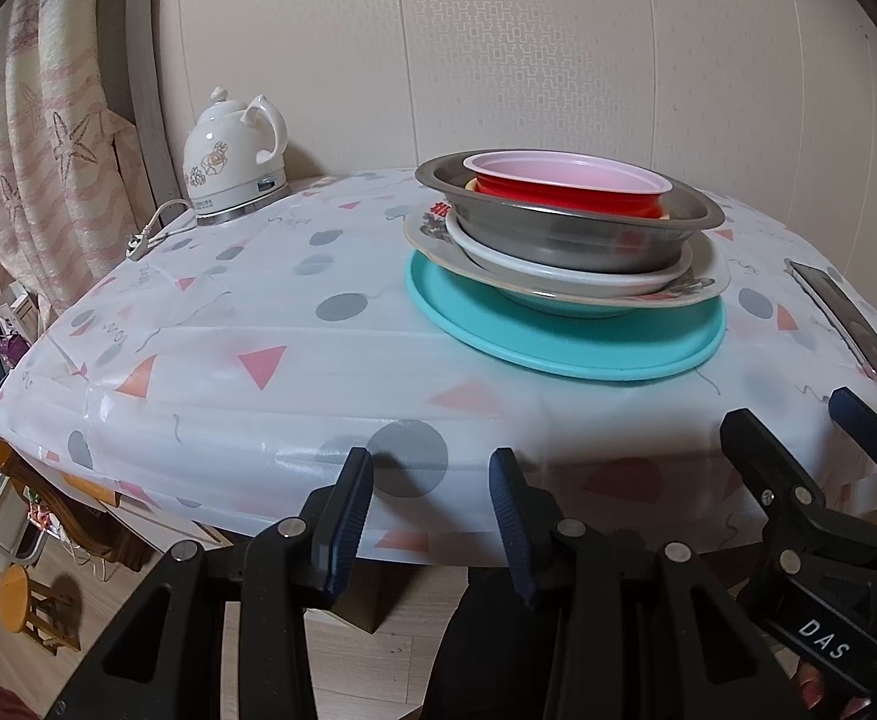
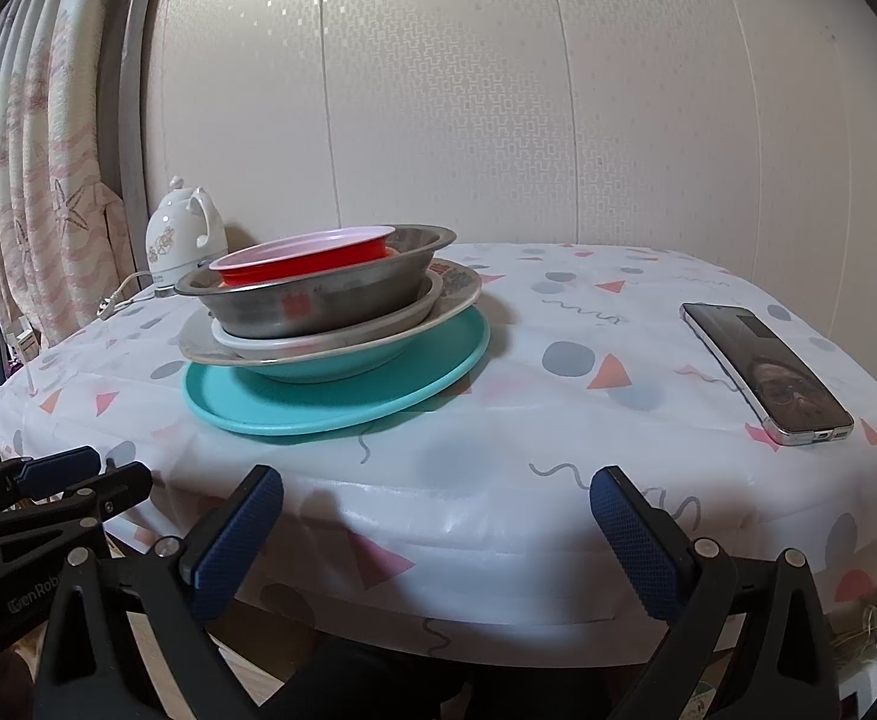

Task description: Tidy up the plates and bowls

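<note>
A stack of dishes stands on the table. From the bottom: a teal plate (image 1: 564,342) (image 2: 342,402), a flowered plate (image 1: 702,288) (image 2: 462,288), a white dish (image 1: 558,267) (image 2: 330,342), a steel bowl (image 1: 564,234) (image 2: 318,300) and a red bowl with a pink inside (image 1: 564,186) (image 2: 306,261). My left gripper (image 1: 432,498) is open and empty at the table's near edge, short of the stack. My right gripper (image 2: 438,516) is open and empty at the near edge, right of the stack; it also shows in the left wrist view (image 1: 810,426).
A white kettle (image 1: 234,156) (image 2: 183,240) with a cord stands at the back left. A phone (image 1: 840,318) (image 2: 762,372) lies at the right. The patterned tablecloth (image 1: 258,330) covers the table. A wall is behind, curtains and a stool (image 1: 24,600) at the left.
</note>
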Motion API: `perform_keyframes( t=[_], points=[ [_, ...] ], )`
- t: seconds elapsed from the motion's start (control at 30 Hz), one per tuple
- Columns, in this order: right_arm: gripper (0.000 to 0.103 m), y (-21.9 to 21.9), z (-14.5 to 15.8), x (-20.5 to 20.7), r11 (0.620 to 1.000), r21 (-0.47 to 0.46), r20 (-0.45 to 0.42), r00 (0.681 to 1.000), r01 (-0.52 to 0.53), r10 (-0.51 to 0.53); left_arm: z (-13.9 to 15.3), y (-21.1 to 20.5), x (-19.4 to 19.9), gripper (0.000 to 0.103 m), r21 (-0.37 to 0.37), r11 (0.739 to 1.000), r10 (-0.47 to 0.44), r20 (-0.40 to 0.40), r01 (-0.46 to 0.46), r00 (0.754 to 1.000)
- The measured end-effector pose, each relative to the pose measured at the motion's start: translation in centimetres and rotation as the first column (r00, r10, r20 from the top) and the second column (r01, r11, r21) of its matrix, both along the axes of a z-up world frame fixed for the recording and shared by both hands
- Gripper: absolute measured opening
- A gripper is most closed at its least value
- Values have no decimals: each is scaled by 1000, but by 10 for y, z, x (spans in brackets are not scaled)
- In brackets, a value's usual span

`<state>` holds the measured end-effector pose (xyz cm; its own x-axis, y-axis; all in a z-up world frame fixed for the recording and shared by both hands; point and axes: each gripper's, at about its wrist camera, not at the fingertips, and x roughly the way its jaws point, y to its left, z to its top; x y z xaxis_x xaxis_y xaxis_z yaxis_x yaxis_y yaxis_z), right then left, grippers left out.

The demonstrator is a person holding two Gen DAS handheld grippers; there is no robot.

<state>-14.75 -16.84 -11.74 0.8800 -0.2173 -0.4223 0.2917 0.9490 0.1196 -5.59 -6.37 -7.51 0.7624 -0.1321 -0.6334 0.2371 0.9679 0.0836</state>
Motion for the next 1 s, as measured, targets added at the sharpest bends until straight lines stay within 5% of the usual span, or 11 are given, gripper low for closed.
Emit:
perform_keyframes(
  t=[1.0],
  points=[
    [103,1,2,1,1000,-5,1,1000,-4,4,0,-1,-2,41,2,1000,5,2,-5,1000]
  ],
)
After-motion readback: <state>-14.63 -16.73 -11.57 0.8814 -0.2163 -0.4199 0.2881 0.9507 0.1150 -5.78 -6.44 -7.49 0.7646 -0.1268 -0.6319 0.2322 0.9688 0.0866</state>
